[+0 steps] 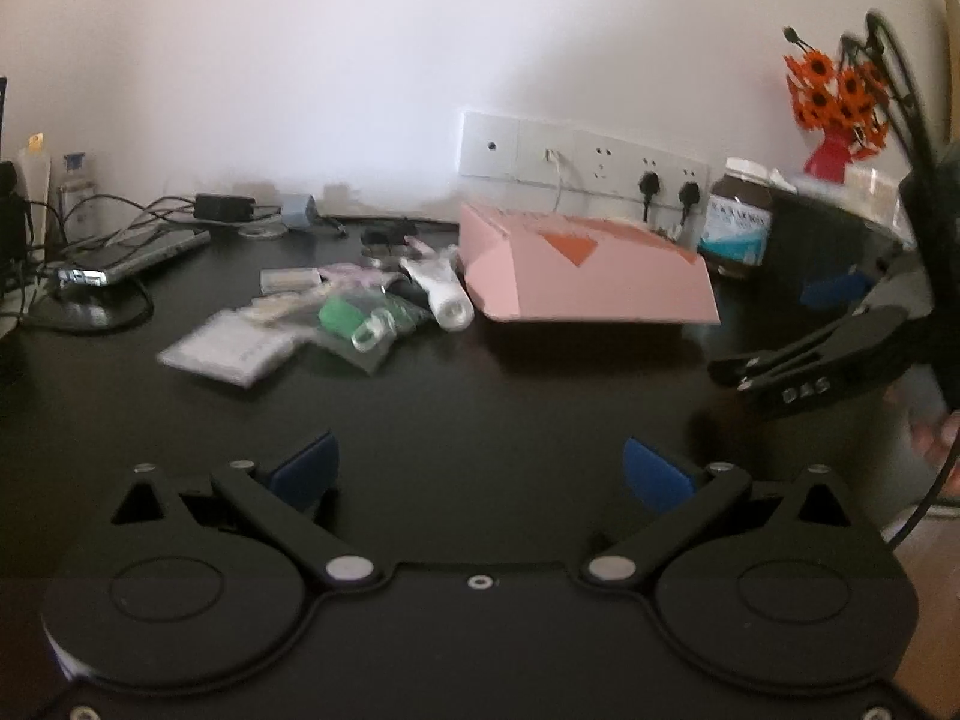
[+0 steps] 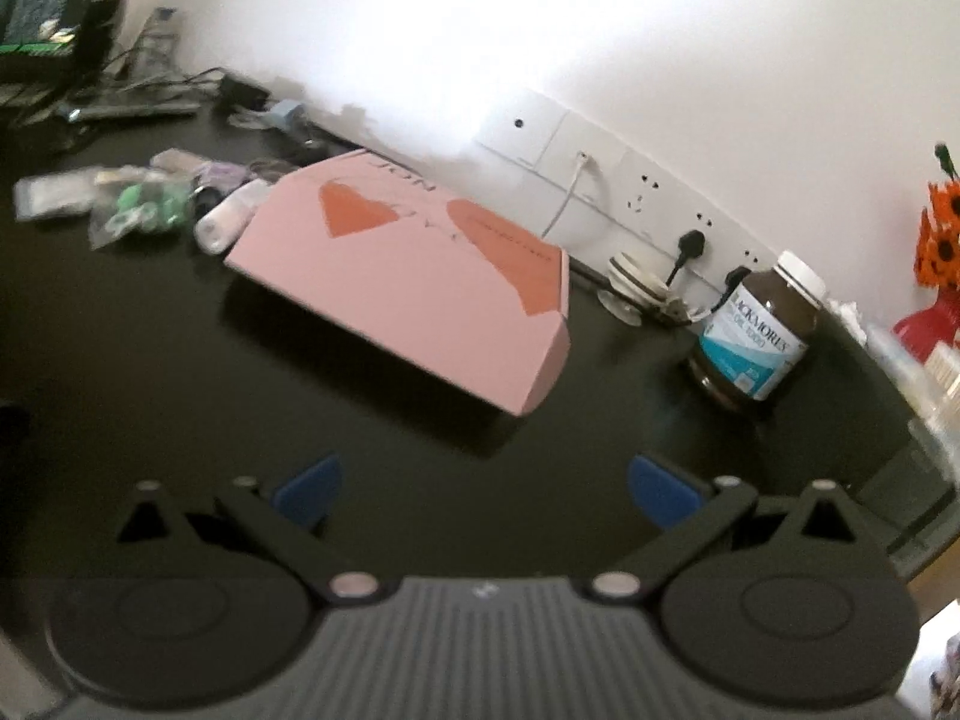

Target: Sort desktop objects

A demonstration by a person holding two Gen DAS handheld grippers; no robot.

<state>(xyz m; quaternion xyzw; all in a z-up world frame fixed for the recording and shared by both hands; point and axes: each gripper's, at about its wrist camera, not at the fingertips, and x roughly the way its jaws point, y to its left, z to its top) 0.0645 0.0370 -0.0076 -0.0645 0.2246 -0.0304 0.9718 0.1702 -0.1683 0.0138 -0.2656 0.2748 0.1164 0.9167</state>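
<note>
Pink box (image 2: 414,282) well ahead of right gripper (image 2: 486,495), both grippers' fingers spread, empty.

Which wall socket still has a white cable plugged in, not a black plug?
The socket panel second from the left; the two black plugs sit farther right, toward the brown bottle.

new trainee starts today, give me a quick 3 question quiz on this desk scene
1. True or false: the left gripper is shut on an item.
2. What lies right beside the pink box? A) white tube B) brown supplement jar C) laptop
3. What is the closed pink box resting on?

Key
1. False: both the left gripper and the right gripper are open and hold nothing.
2. A: the tube lies at the box's left end, next to the small packets.
3. The dark desk.
</note>
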